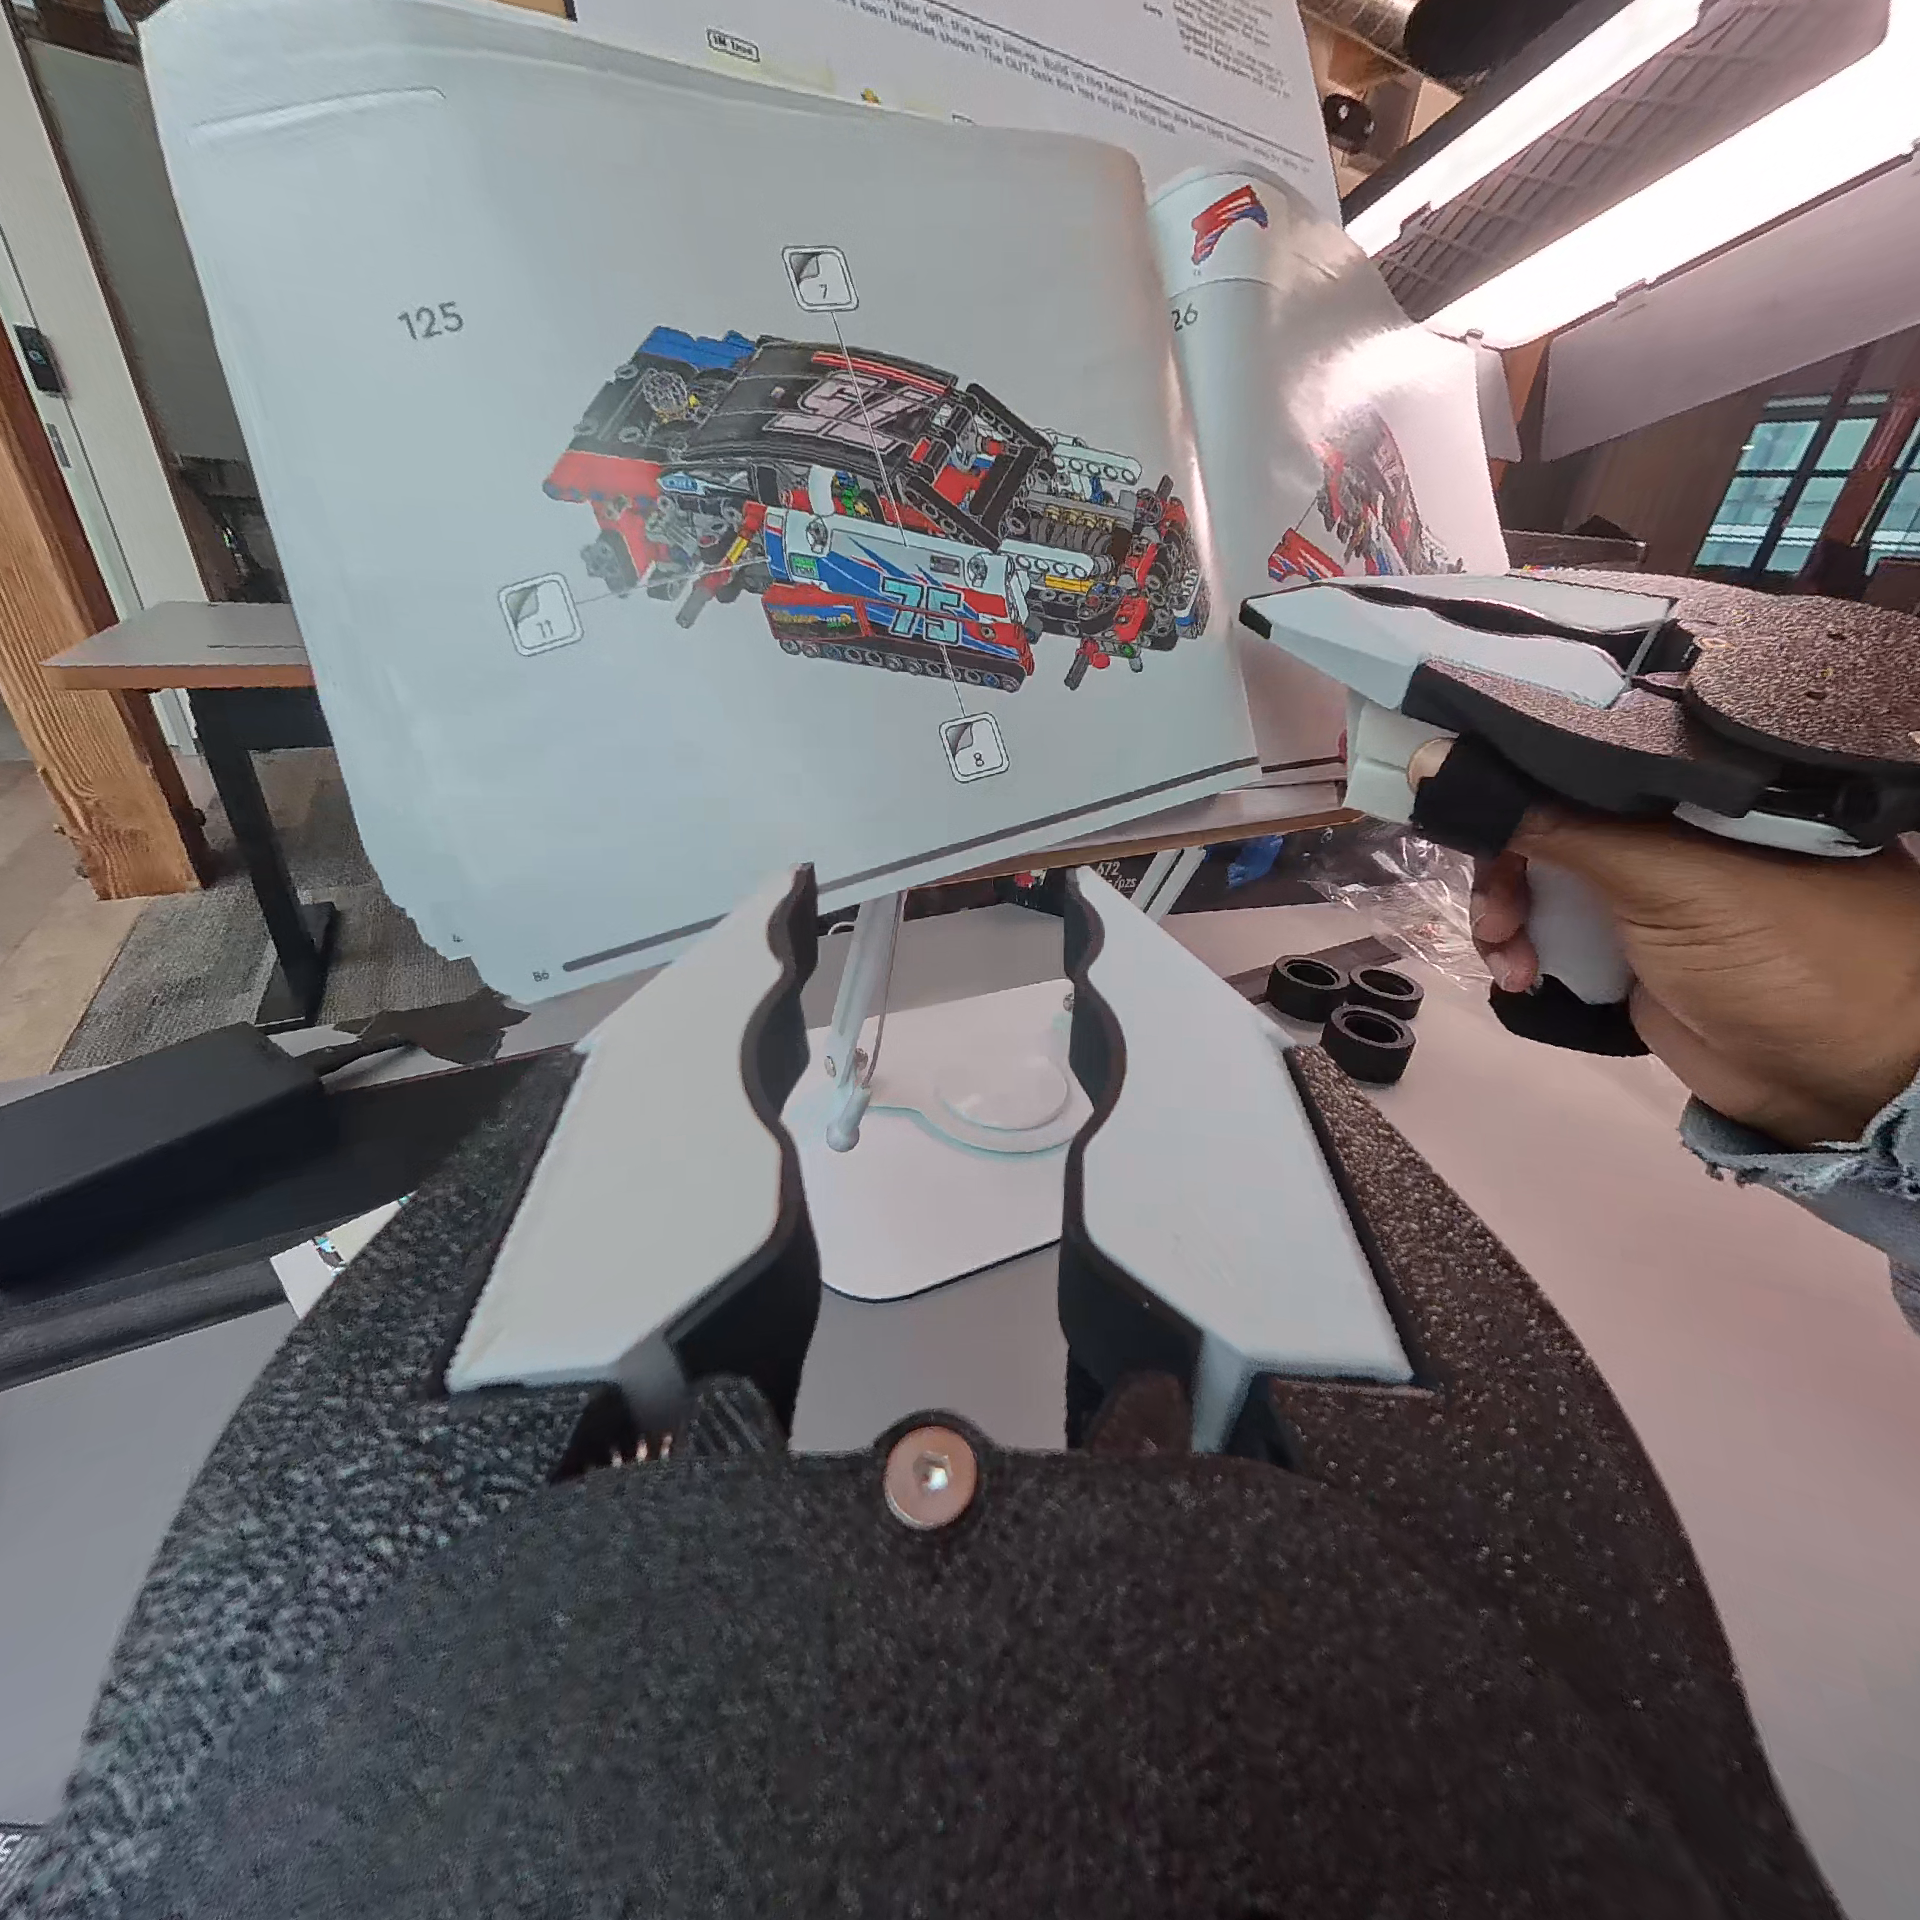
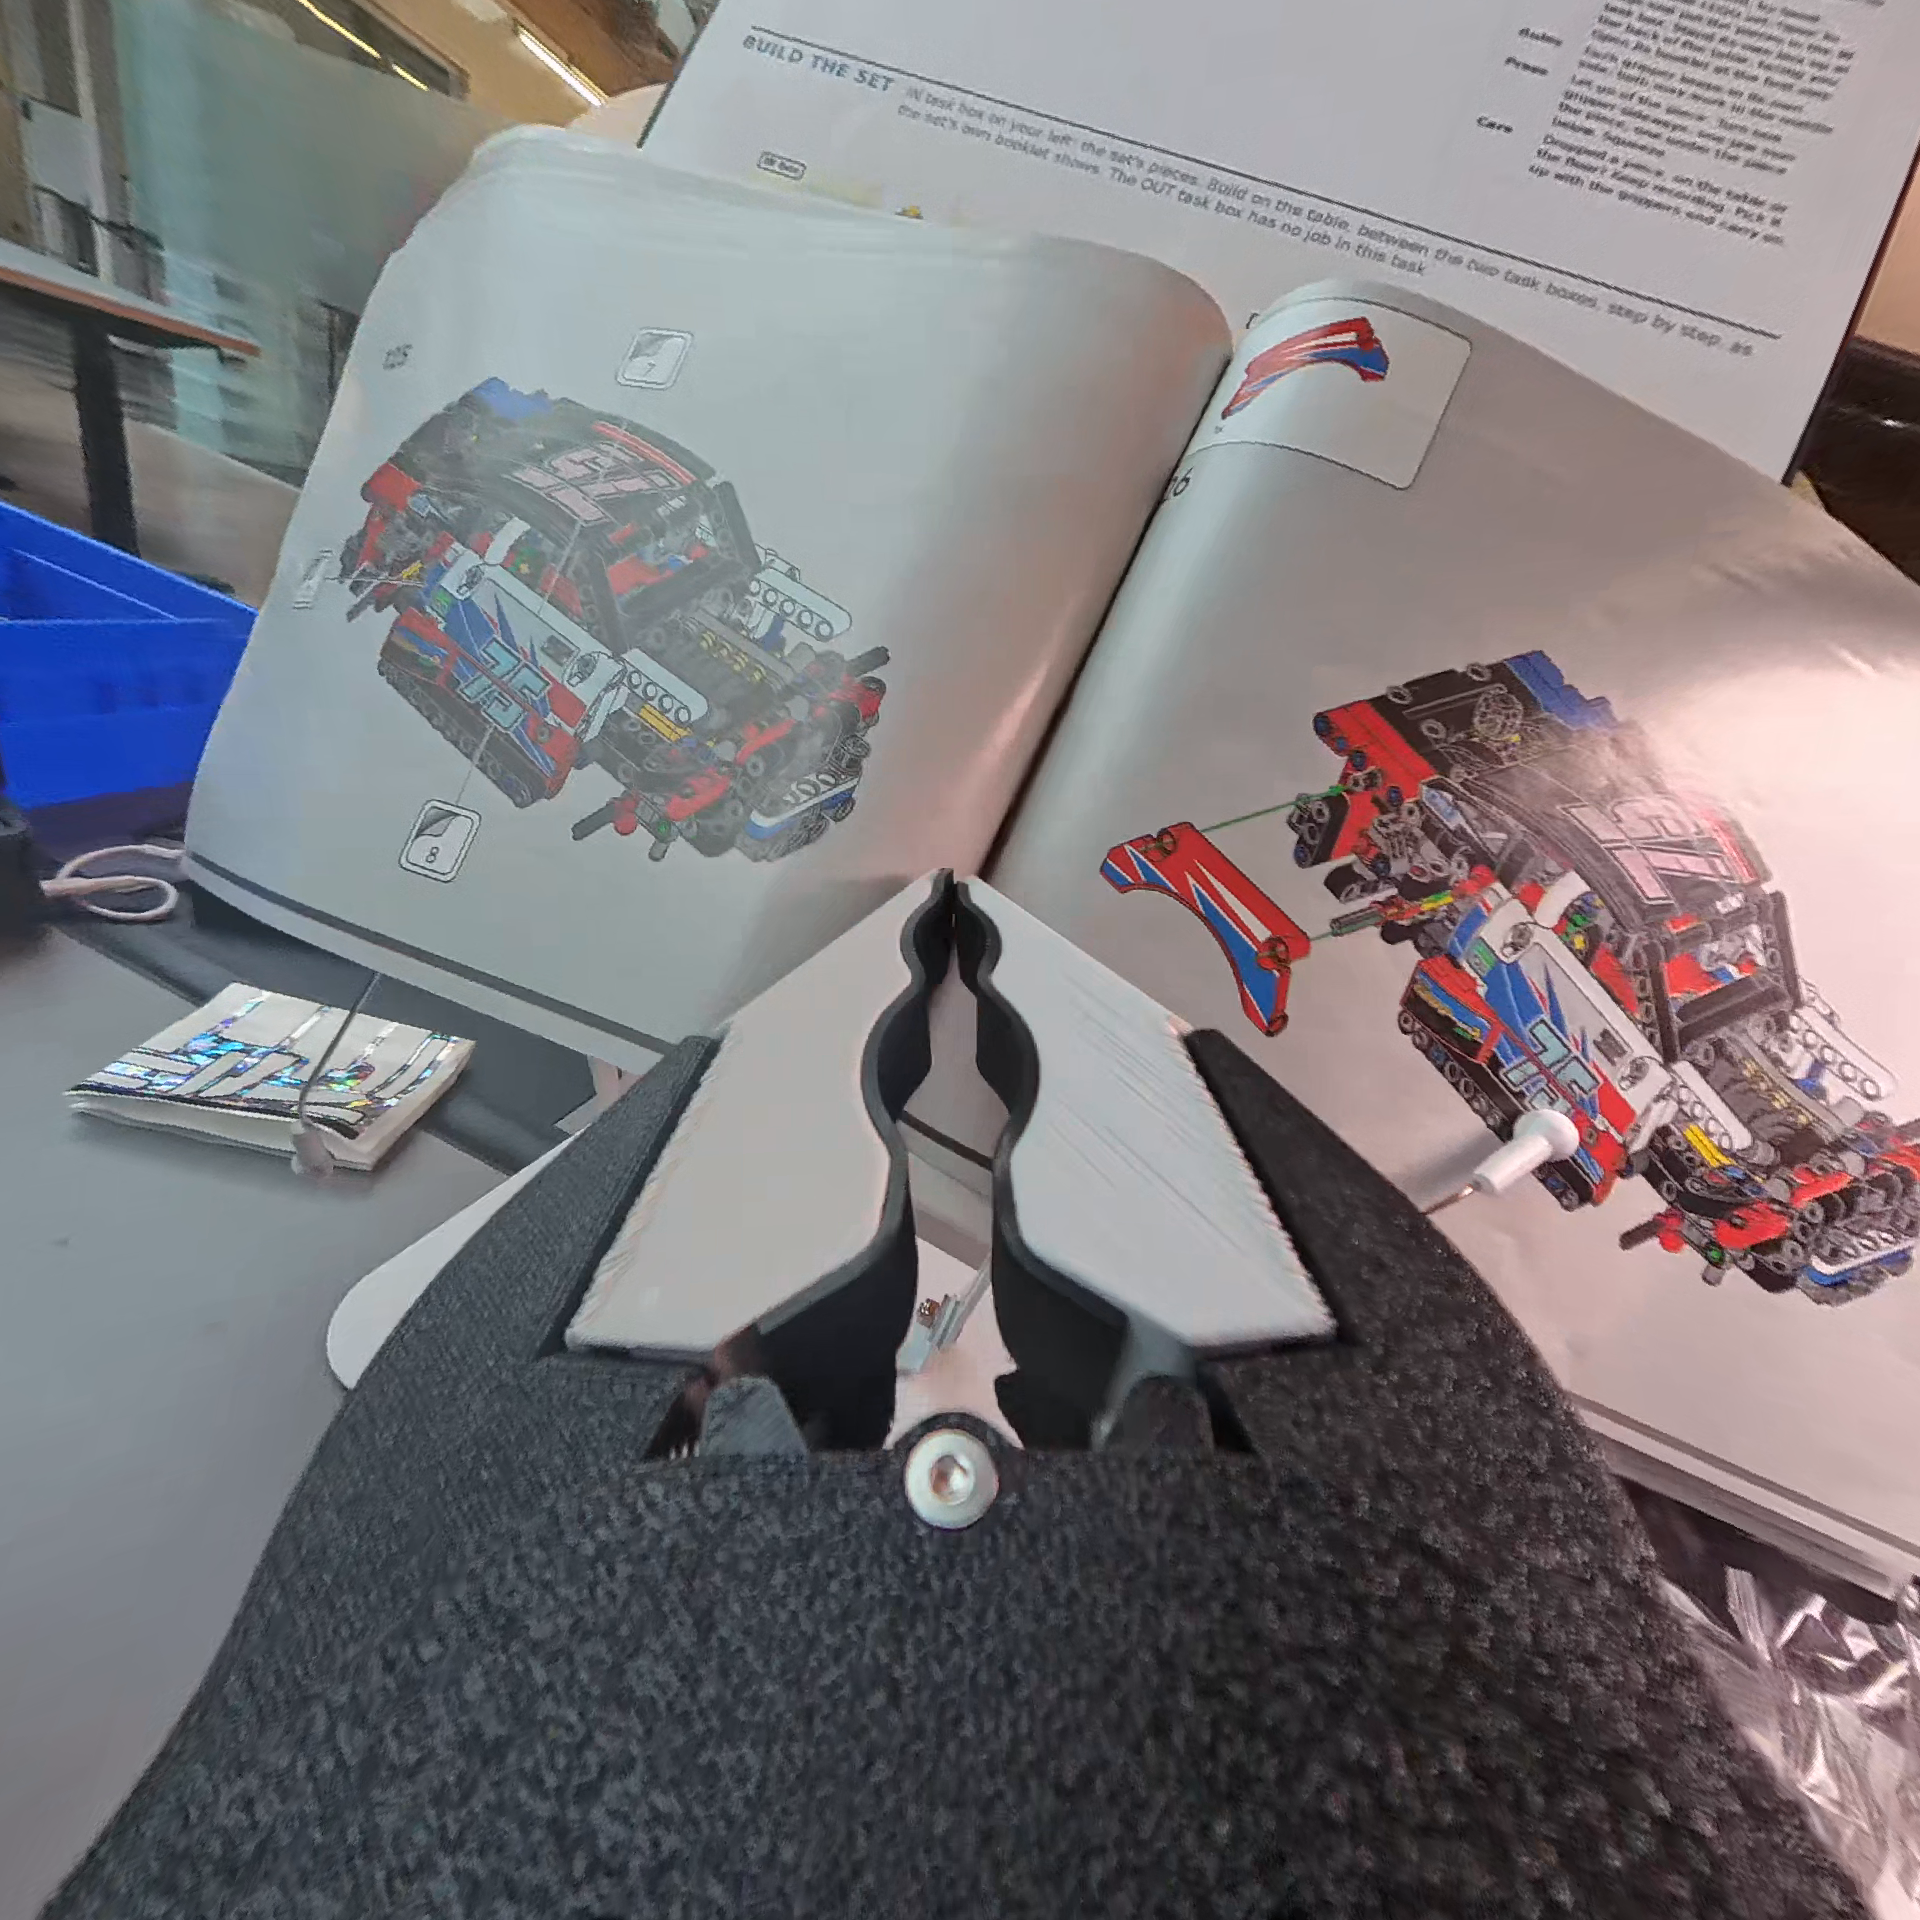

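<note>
An open instruction booklet [image 1: 675,416] with coloured pictures of a brick-built car leans on a white stand [image 1: 935,1195]. My left gripper [image 1: 940,914] is open and empty, just below the lower edge of the left page, and its left fingertip [image 1: 802,894] reaches that edge. The stand's thin arm shows beyond the gap. My right gripper [image 2: 953,899] is shut, with its tips at the bottom of the fold between the booklet's [image 2: 727,520] two pages. I see nothing between its pads. It also shows in the left wrist view [image 1: 1262,618], held by a hand [image 1: 1714,987].
Three black tyres [image 1: 1351,1008] and a clear plastic bag [image 1: 1403,883] lie on the table to the right. A black box [image 1: 135,1132] lies at the left. A blue bin [image 2: 94,665] and a shiny sticker sheet [image 2: 270,1070] lie left of the stand. A printed sheet [image 2: 1247,125] stands behind.
</note>
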The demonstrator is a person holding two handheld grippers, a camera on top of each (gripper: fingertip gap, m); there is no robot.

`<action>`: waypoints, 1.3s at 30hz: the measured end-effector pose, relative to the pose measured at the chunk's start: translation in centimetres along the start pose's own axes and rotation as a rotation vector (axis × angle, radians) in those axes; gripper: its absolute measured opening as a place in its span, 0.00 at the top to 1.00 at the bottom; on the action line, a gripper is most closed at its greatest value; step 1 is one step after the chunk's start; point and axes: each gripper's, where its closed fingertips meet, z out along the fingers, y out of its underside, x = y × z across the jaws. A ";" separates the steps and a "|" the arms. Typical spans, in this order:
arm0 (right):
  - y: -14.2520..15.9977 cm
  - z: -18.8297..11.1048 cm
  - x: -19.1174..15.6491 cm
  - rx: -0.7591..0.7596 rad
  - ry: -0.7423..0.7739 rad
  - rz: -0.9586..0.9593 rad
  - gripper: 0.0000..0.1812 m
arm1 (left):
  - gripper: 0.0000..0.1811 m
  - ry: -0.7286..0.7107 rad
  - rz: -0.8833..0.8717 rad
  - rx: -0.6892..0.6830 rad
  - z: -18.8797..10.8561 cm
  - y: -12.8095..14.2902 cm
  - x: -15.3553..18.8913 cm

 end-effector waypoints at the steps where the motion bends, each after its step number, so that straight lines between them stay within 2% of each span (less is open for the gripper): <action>1: 0.0 -0.3 0.1 0.011 -0.015 0.016 1.00 | 0.70 -0.003 0.010 -0.005 0.4 0.0 0.0; 4: 0.1 -1.3 1.1 0.023 -0.006 0.034 0.98 | 0.49 -0.073 0.055 -0.033 2.2 -0.2 -1.2; 6: 0.7 -2.1 2.2 0.013 0.014 0.048 0.91 | 0.38 -0.116 0.023 -0.035 3.5 -0.6 -2.3; 9: 2.1 -3.2 3.8 -0.016 0.022 0.090 0.88 | 0.35 -0.117 -0.050 -0.042 6.1 -1.2 -2.5; 12: 3.1 -4.3 5.4 -0.028 0.035 0.107 0.87 | 0.36 -0.185 -0.003 -0.060 8.1 -1.2 -2.5; 13: 3.3 -4.6 5.8 -0.026 0.036 0.110 0.87 | 0.40 -0.212 0.022 -0.050 8.2 -1.5 -2.5; 14: 3.3 -4.9 6.2 -0.021 0.038 0.115 0.87 | 0.53 -0.224 0.044 -0.023 8.1 -2.1 -2.2; 15: 3.3 -5.0 6.6 -0.014 0.040 0.121 0.87 | 0.71 -0.224 0.068 0.008 8.0 -2.7 -1.7; 16: 3.2 -5.1 7.0 -0.008 0.043 0.129 0.87 | 0.84 -0.225 0.089 0.020 8.0 -3.0 -1.3; 18: 3.1 -5.2 7.4 0.001 0.043 0.149 0.87 | 0.87 -0.216 0.093 0.010 8.3 -2.8 -0.5; 20: 3.0 -5.2 7.6 0.008 0.038 0.161 0.87 | 0.98 -0.178 0.084 -0.013 8.7 -2.5 0.5; 21: 3.0 -5.2 7.6 0.009 0.037 0.159 0.87 | 0.98 -0.180 0.083 -0.018 8.8 -2.5 0.6; 22: 3.0 -5.2 7.6 0.010 0.037 0.155 0.87 | 0.88 -0.205 0.092 0.001 8.6 -3.0 0.4; 24: 3.0 -5.3 7.9 0.012 0.041 0.156 0.87 | 0.57 -0.247 0.106 0.059 8.0 -4.5 -0.2; 26: 3.0 -5.3 8.3 0.011 0.041 0.187 0.86 | 0.34 -0.261 0.060 0.009 8.5 -4.5 -1.1; 27: 3.1 -5.3 8.4 0.009 0.039 0.207 0.86 | 0.28 -0.247 0.022 -0.036 9.1 -3.9 -1.4; 29: 3.2 -5.2 8.4 0.004 0.040 0.214 0.85 | 0.25 -0.253 0.002 -0.105 10.1 -3.1 -1.9; 31: 3.5 -5.2 8.3 -0.007 0.046 0.184 0.85 | 0.35 -0.300 0.106 -0.114 10.2 -3.4 -2.1; 33: 3.7 -5.2 8.2 -0.020 0.049 0.171 0.84 | 0.53 -0.311 0.186 -0.095 10.0 -3.6 -1.7; 36: 4.1 -5.2 8.2 -0.042 0.043 0.189 0.83 | 0.79 -0.277 0.210 -0.096 10.0 -3.3 -1.1; 39: 4.2 -5.2 8.1 -0.047 0.041 0.189 0.83 | 0.89 -0.240 0.192 -0.101 9.9 -3.3 -0.2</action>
